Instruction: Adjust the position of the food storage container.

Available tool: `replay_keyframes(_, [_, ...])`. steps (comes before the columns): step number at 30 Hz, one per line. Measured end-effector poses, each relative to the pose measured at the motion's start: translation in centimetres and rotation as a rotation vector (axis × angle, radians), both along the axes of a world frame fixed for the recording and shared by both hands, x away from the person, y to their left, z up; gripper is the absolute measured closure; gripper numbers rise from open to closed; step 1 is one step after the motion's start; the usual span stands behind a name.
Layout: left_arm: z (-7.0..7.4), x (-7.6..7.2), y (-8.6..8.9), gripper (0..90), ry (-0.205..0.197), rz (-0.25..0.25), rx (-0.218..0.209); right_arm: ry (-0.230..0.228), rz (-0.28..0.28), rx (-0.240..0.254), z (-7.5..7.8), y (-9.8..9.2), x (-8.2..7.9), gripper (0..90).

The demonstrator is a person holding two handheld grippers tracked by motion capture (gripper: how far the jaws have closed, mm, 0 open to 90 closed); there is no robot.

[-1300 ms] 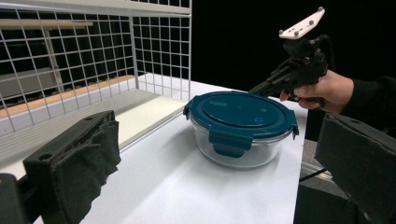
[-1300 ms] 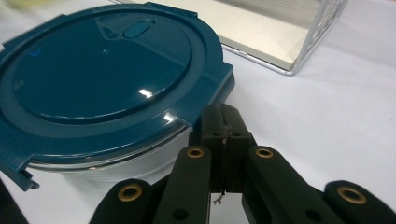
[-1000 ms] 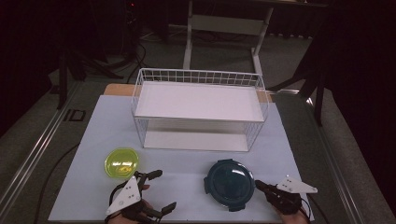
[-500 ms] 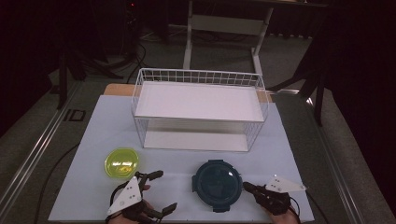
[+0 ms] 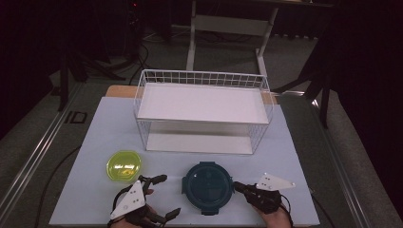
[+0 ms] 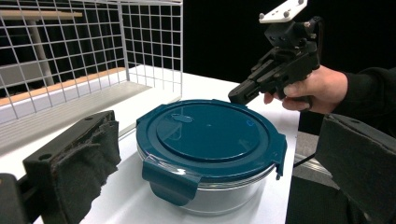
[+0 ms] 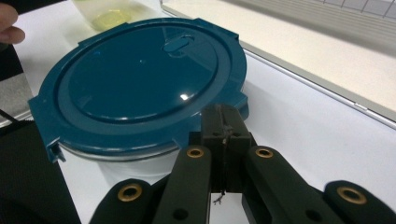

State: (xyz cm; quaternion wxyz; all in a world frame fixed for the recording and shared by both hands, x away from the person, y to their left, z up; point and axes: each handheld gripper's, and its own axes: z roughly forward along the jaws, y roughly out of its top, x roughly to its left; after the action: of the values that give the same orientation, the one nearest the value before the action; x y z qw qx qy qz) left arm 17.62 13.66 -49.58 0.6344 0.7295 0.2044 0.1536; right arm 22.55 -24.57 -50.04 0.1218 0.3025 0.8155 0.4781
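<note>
Two hand-held grippers flanking the container (image 5: 207, 188): left (image 5: 160, 195) agape; right (image 5: 236, 186) closed (at its rim).

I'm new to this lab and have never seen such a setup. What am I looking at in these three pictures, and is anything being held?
A person works at a white table with a hand-held claw in each hand. One picture looks down from above; the others come from cameras riding on each claw. On the table stand a white wire rack, a yellow-green bowl and a glass container with a dark teal lid. The left claw is open and empty. The right claw is shut at the lid's edge, holding nothing.
</note>
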Motion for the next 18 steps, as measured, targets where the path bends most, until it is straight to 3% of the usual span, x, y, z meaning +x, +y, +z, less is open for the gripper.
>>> replay_keyframes(7, [0.1,0.0,0.1,0.5,0.000,-0.003,-0.004,-0.031,-0.021,-0.024,0.0,0.0,-0.3,85.9])
replay_keyframes(8, [0.2,0.0,0.1,0.5,0.000,-0.006,-0.002,-0.052,-0.029,-0.014,0.3,-0.2,-0.4,70.3])
replay_keyframes(11, [0.2,-0.1,0.0,0.5,-0.001,-0.007,0.003,-0.096,-0.014,0.002,0.9,-0.6,-0.6,45.2])
replay_keyframes(12, [0.2,-0.1,0.0,0.5,0.000,-0.005,0.006,-0.098,0.002,0.020,1.1,-0.7,-0.7,38.6])
replay_keyframes(13, [0.2,-0.1,0.0,0.6,0.000,-0.005,0.006,-0.098,0.002,0.020,1.1,-0.7,-0.7,38.6])
replay_keyframes(14, [0.2,0.0,-0.1,0.6,0.001,-0.002,0.013,-0.097,0.027,0.041,1.4,-0.7,-0.8,21.3])
replay_keyframes(18, [0.4,0.0,-0.2,0.5,0.004,-0.005,0.033,-0.112,0.014,0.072,2.0,-0.8,-0.8,12.9])
